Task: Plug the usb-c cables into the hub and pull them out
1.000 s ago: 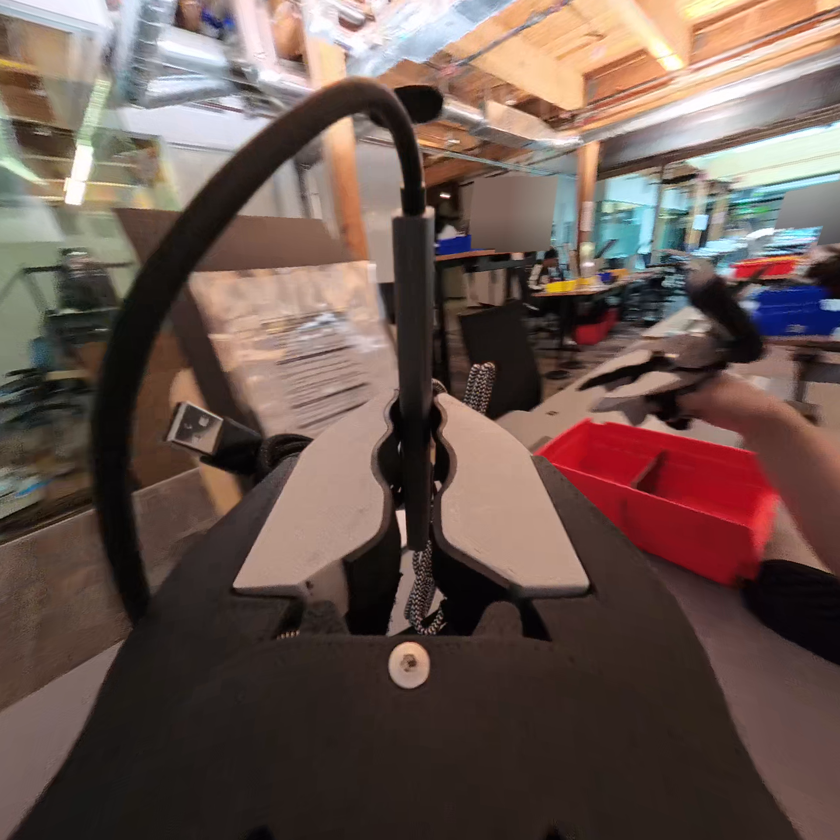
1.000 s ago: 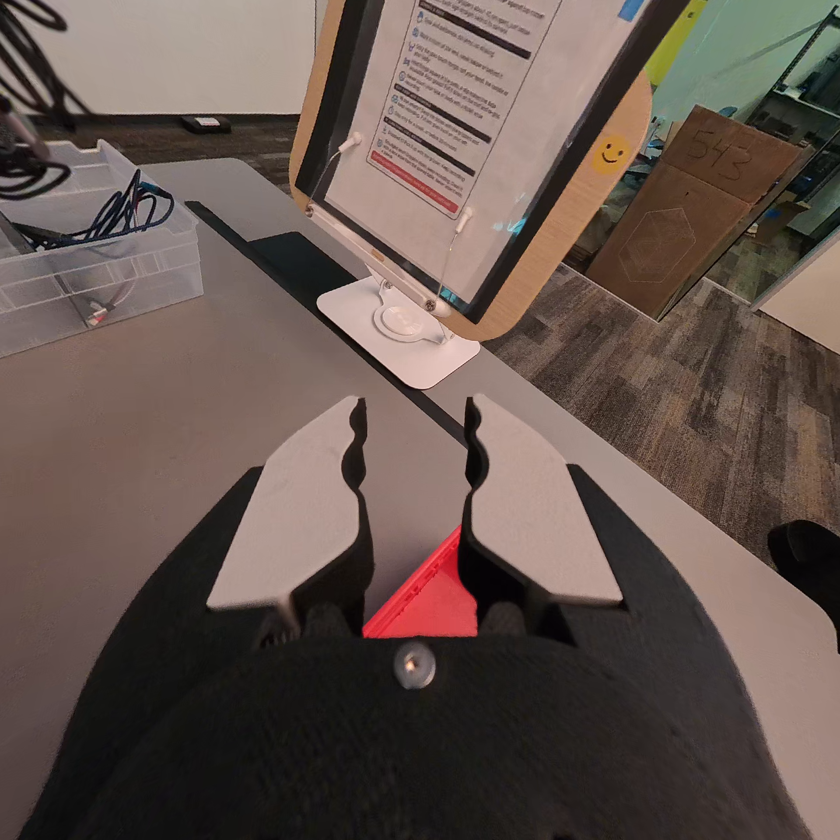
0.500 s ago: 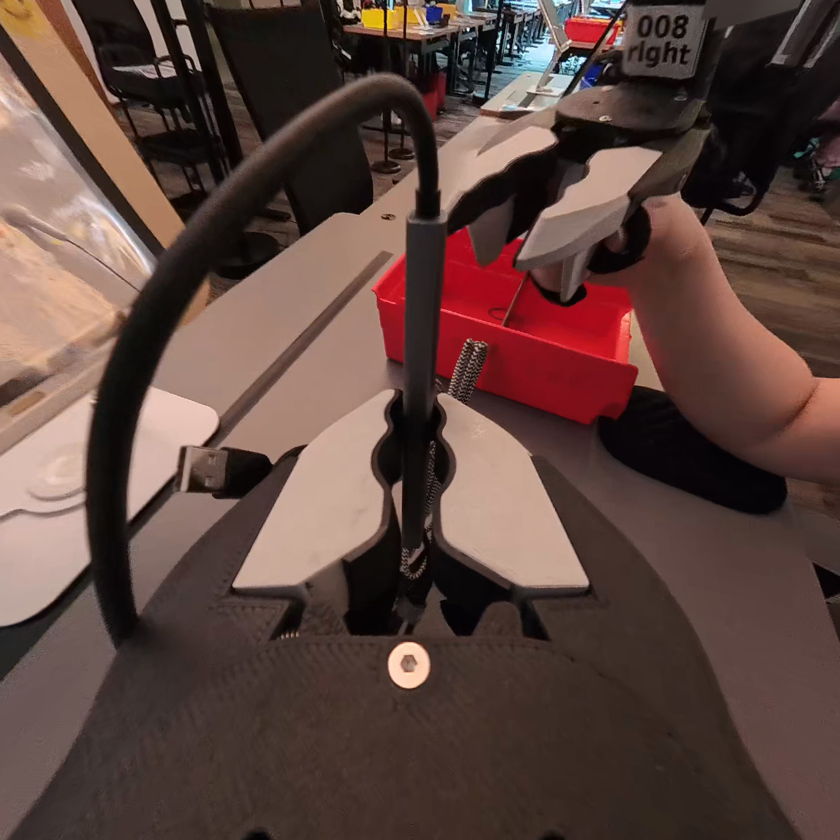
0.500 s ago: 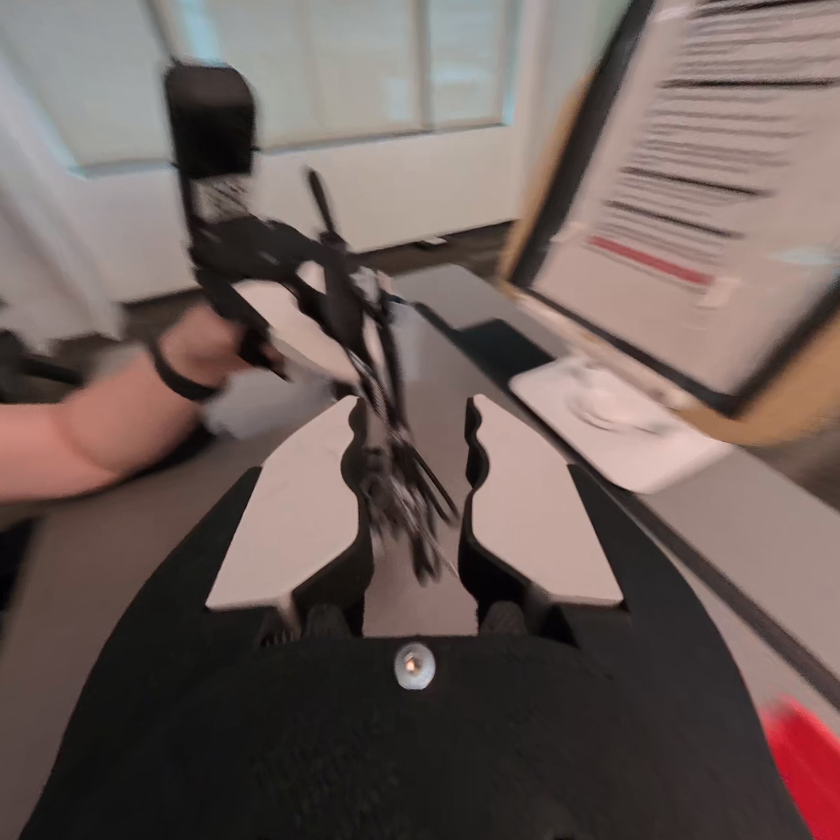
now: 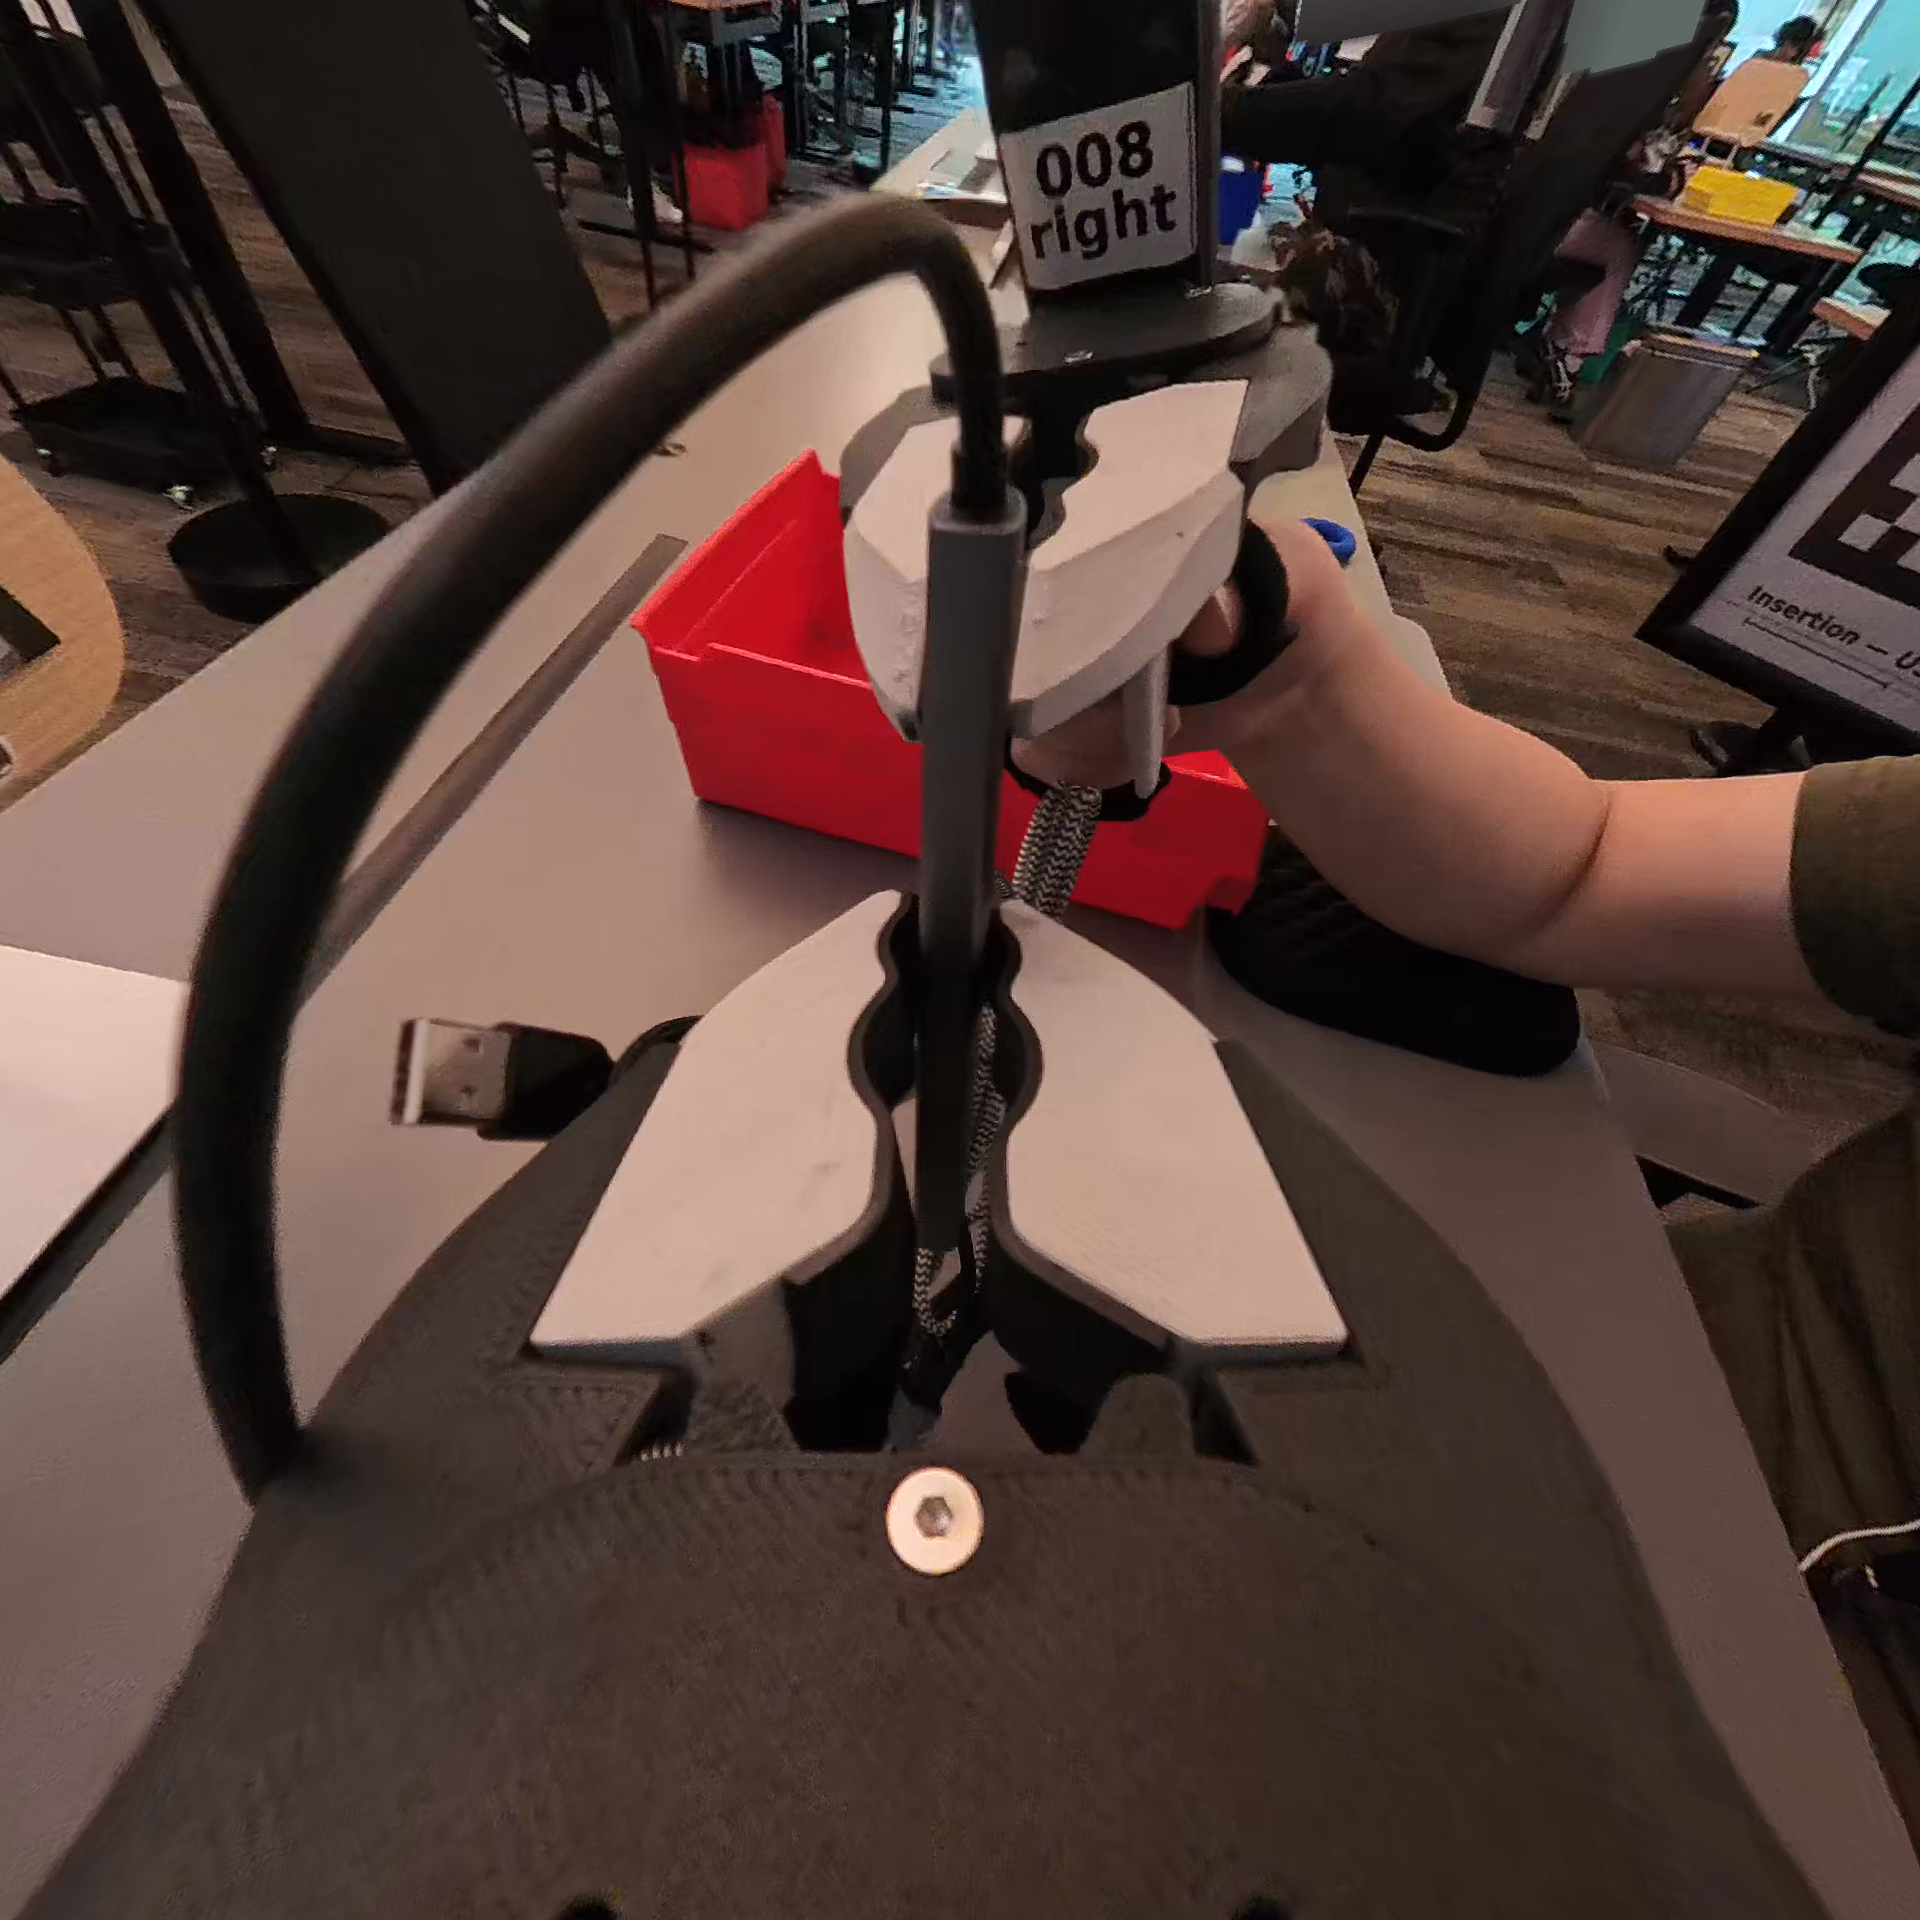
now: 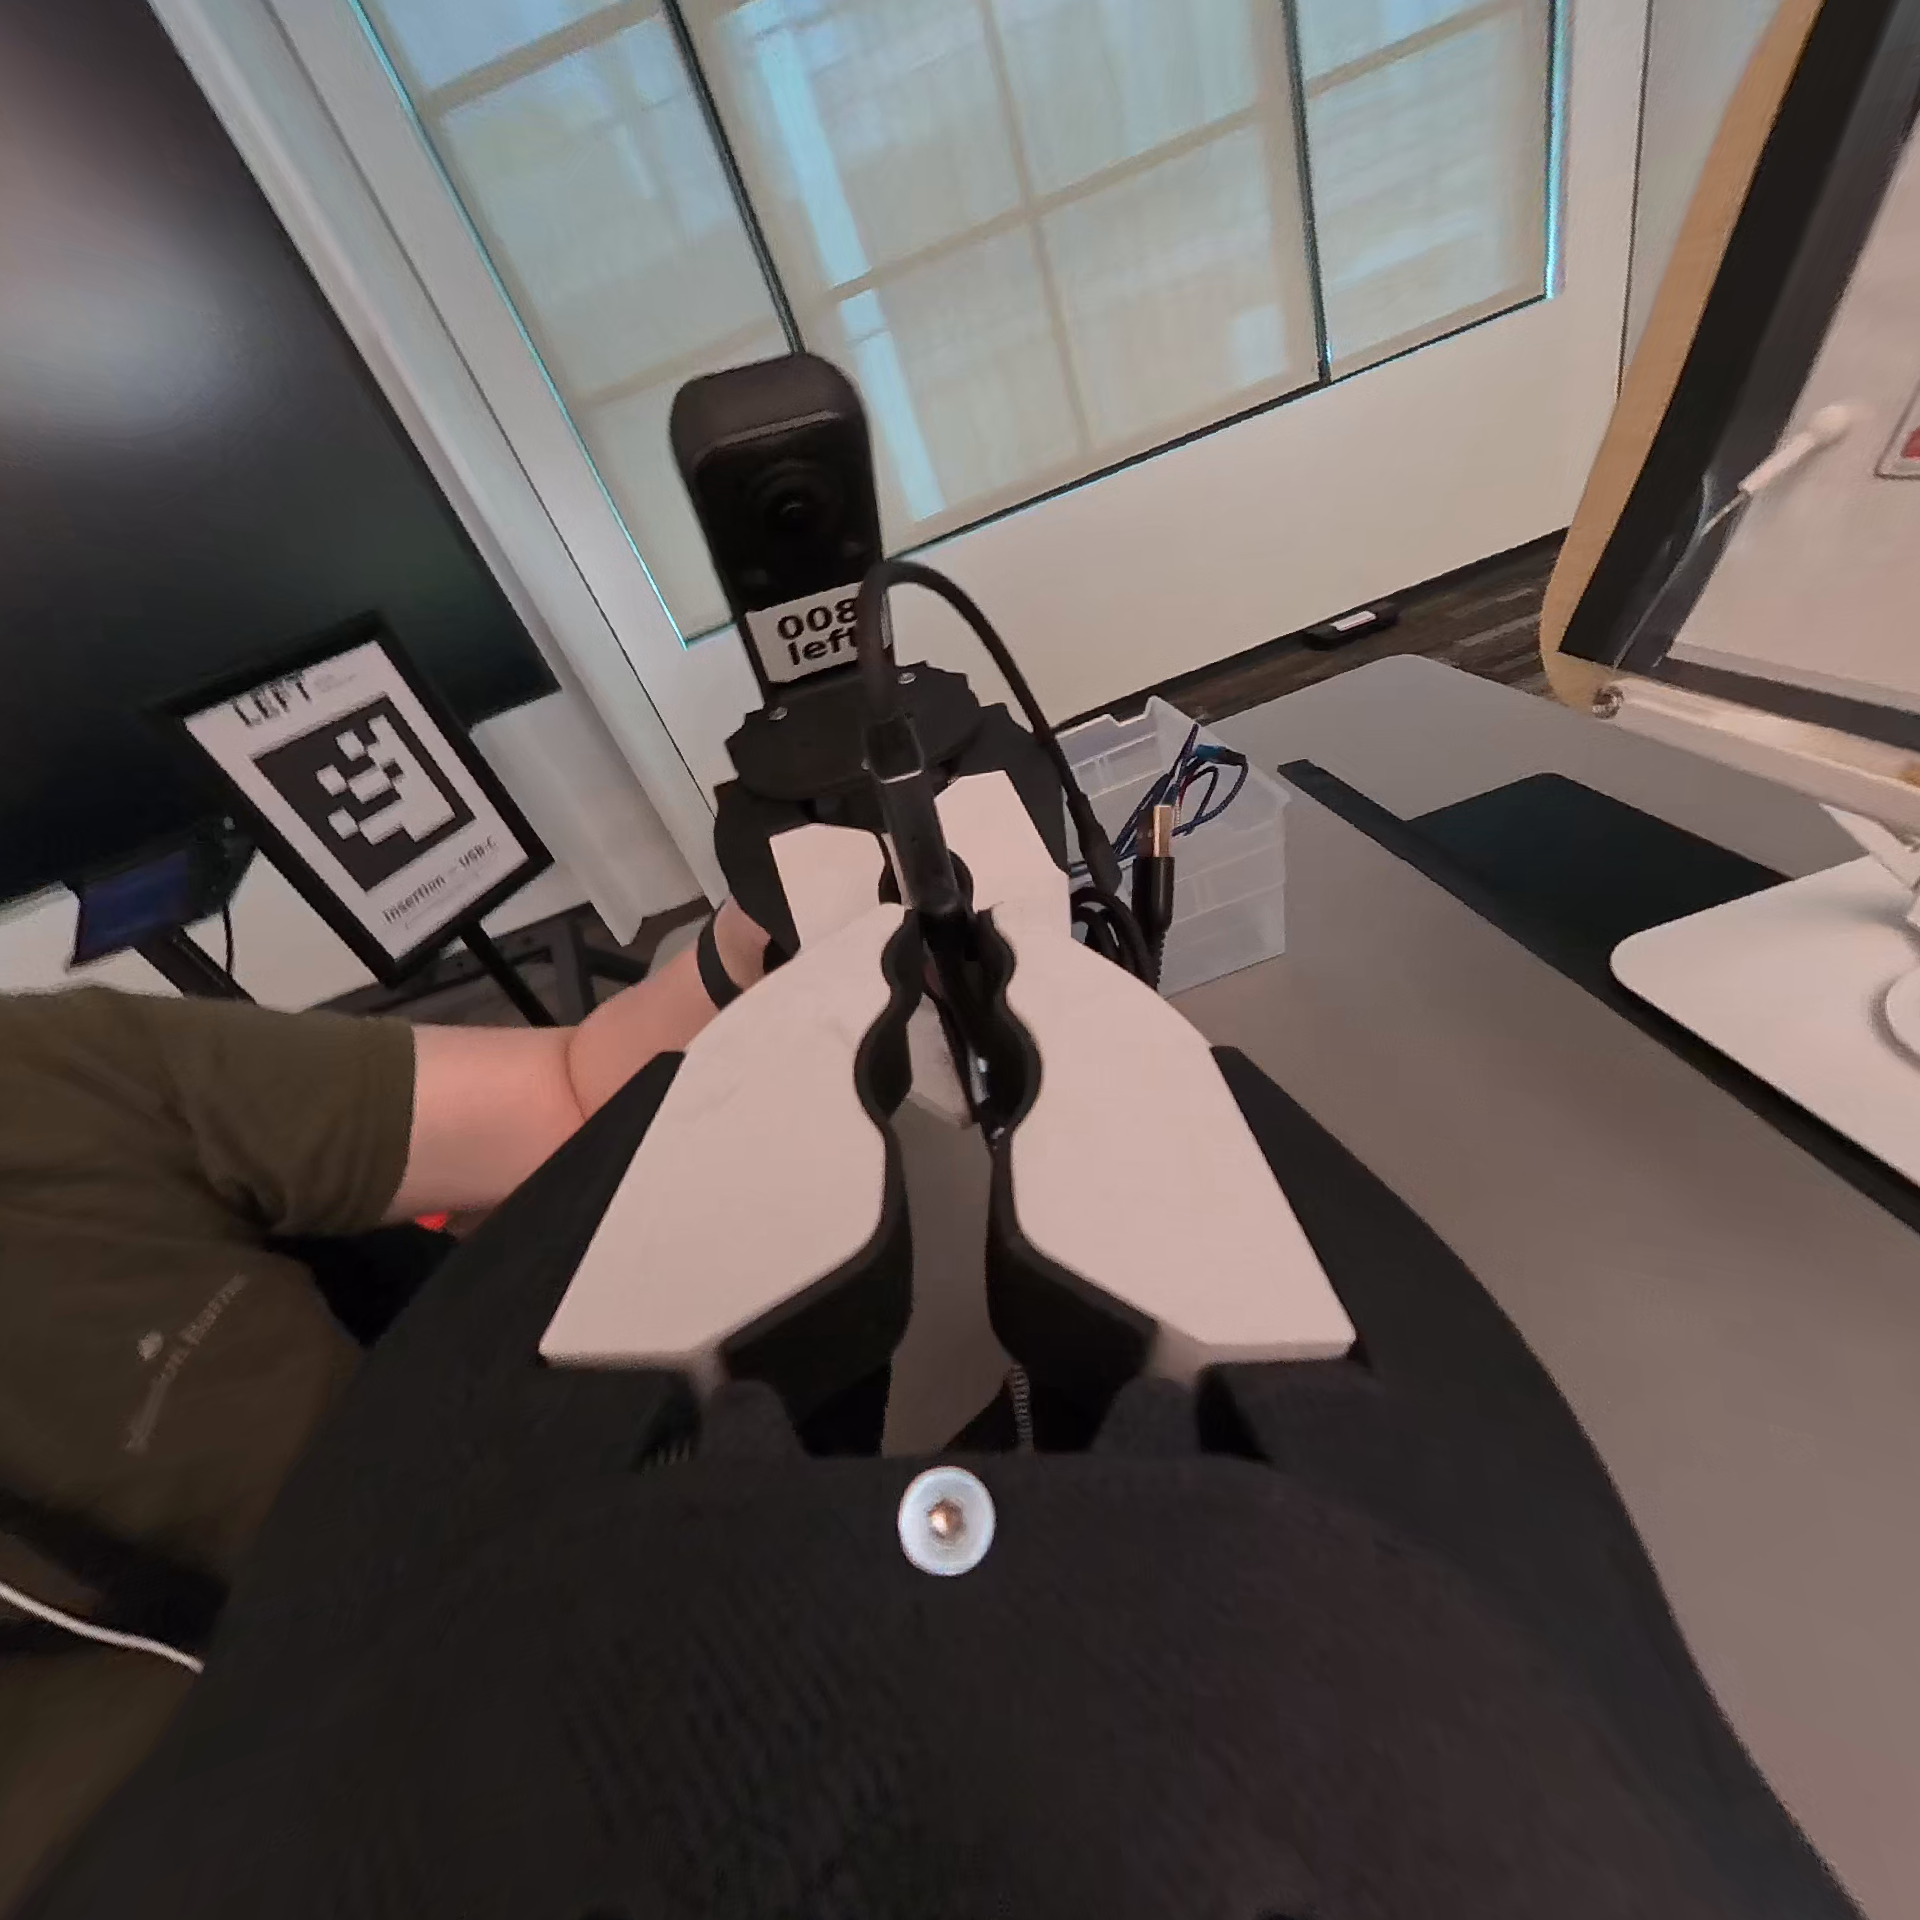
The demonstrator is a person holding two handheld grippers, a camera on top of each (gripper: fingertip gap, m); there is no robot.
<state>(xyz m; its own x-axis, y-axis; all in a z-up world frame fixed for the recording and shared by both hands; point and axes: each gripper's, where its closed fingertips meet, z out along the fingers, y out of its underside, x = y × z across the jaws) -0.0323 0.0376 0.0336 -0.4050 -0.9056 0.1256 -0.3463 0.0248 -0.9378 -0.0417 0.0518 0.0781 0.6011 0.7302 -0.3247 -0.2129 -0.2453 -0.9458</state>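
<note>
Left hand-held gripper pinching the hub upright; right hand-held gripper, jaws nearly together around the braided cable, should pull straight along the port axis.

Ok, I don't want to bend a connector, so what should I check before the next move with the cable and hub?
1. Left gripper clamps the hub upright: ok.
2. Right gripper closed on the braided cable: seemingly ok.
3. Cable end seated in the hub: cannot tell, hidden between the fingers.
4. Hub's black lead loops off to one side, its USB-A plug hanging free: ok.
</note>
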